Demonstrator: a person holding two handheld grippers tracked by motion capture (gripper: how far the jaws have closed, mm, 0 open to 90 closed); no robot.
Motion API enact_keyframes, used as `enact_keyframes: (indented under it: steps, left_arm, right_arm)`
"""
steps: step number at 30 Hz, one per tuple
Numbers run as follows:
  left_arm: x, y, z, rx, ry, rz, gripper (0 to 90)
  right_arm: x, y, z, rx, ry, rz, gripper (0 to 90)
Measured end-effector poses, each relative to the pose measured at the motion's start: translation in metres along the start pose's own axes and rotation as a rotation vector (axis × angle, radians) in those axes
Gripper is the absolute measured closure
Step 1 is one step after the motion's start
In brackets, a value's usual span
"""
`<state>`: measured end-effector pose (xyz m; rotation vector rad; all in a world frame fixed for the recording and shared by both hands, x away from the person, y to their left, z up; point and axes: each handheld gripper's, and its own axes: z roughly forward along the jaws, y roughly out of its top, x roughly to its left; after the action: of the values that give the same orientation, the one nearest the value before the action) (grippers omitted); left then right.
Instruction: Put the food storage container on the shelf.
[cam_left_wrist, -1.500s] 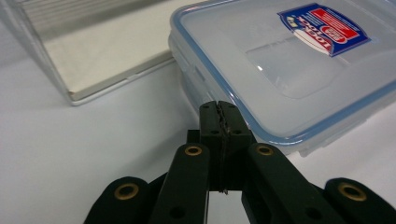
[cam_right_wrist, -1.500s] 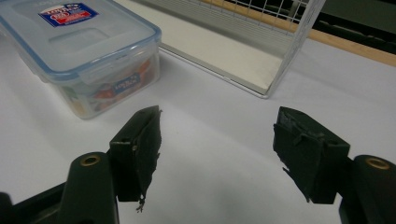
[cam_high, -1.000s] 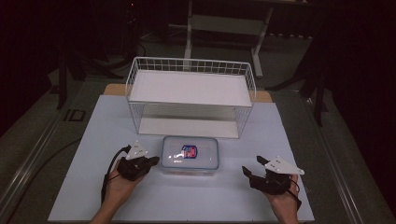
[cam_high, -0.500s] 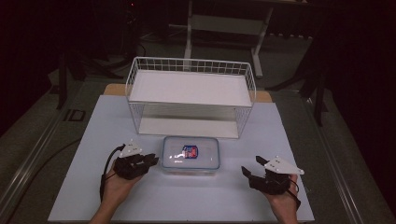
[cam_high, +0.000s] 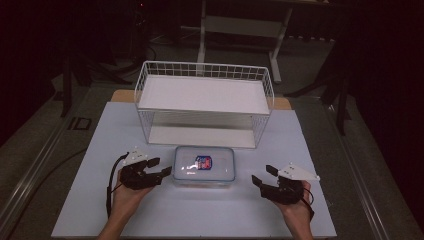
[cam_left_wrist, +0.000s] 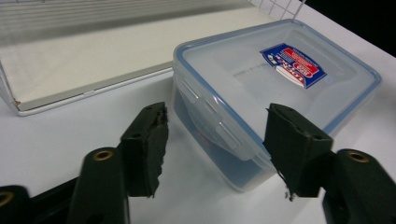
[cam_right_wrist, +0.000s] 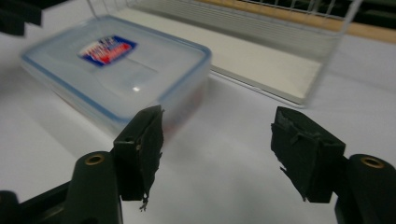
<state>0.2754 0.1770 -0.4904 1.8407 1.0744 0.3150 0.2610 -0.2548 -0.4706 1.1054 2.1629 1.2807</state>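
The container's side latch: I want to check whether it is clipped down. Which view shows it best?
The left gripper view: the latch faces the camera between the open left tool's jaws, lying flat against the clear plastic container. The high view shows the lid from above; the right gripper view shows a blurred corner.

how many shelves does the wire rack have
2. The white wire rack has an upper white shelf at rim level and a lower white shelf on the table, just behind the clear plastic lidded container.
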Motion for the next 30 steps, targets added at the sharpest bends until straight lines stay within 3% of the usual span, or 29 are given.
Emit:
enact_keyframes:
  steps: [4, 7, 11, 15, 18, 22, 26, 30]
  left_arm:
    - [-0.001, 0.002, 0.003, -0.003, -0.016, -0.018, 38.5]
    - [0.001, 0.005, 0.005, -0.003, -0.045, -0.074, 38.4]
    - [0.001, 0.012, 0.008, 0.019, -0.049, -0.096, 38.3]
    - [0.0, 0.014, 0.015, 0.029, -0.057, -0.099, 35.9]
    - [-0.002, 0.013, 0.022, 0.059, -0.031, -0.059, 31.7]
    - [-0.001, 0.012, 0.029, 0.061, -0.04, -0.067, 28.5]
    - [0.0, 0.011, 0.036, 0.079, -0.052, -0.078, 26.2]
    - [0.002, 0.01, 0.04, 0.06, -0.063, -0.111, 27.0]
  right_arm:
    - [0.004, 0.01, 0.008, 0.01, 0.028, 0.008, 37.7]
    - [0.008, 0.018, 0.016, 0.001, 0.07, 0.013, 37.8]
    - [0.014, 0.03, 0.029, 0.009, 0.106, 0.016, 33.6]
    - [0.017, 0.036, 0.048, 0.041, 0.149, 0.061, 26.8]
    - [0.016, 0.034, 0.061, 0.074, 0.178, 0.095, 23.1]
    - [0.013, 0.031, 0.074, 0.124, 0.184, 0.128, 19.4]
    - [0.011, 0.026, 0.085, 0.152, 0.217, 0.164, 16.9]
    - [0.011, 0.023, 0.095, 0.177, 0.255, 0.198, 13.8]
